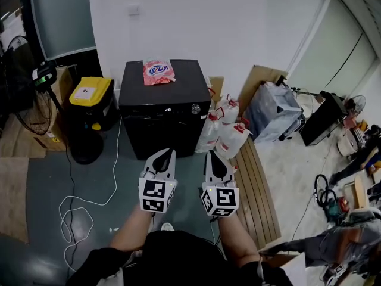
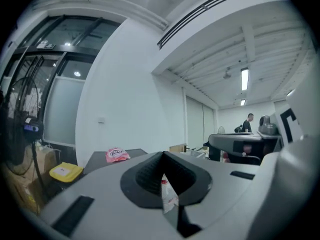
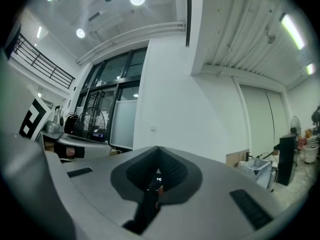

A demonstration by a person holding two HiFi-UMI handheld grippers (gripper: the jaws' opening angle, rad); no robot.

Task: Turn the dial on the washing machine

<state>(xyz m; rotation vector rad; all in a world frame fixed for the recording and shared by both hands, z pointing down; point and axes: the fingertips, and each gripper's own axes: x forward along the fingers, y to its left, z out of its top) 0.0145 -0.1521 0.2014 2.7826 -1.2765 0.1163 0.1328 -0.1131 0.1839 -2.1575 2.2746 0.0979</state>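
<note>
The black washing machine (image 1: 161, 109) stands against the white wall ahead of me. Its small silver dial (image 1: 196, 108) sits at the right end of the front panel. A pink packet (image 1: 158, 71) lies on its lid and also shows in the left gripper view as the pink packet (image 2: 116, 154). My left gripper (image 1: 169, 152) and right gripper (image 1: 211, 155) hover side by side over the floor, well short of the machine's front. Both point toward it, and both are shut with nothing held. The jaws meet at their tips in the left gripper (image 2: 162, 156) and the right gripper (image 3: 158, 149).
A black bin with a yellow lid (image 1: 90, 92) stands left of the machine. White plastic jugs (image 1: 221, 131) crowd its right side, beside wooden planks (image 1: 257, 186). A white cable (image 1: 76, 202) loops on the floor at left. A wrapped bundle (image 1: 272, 111) and a black cart (image 1: 321, 118) stand further right.
</note>
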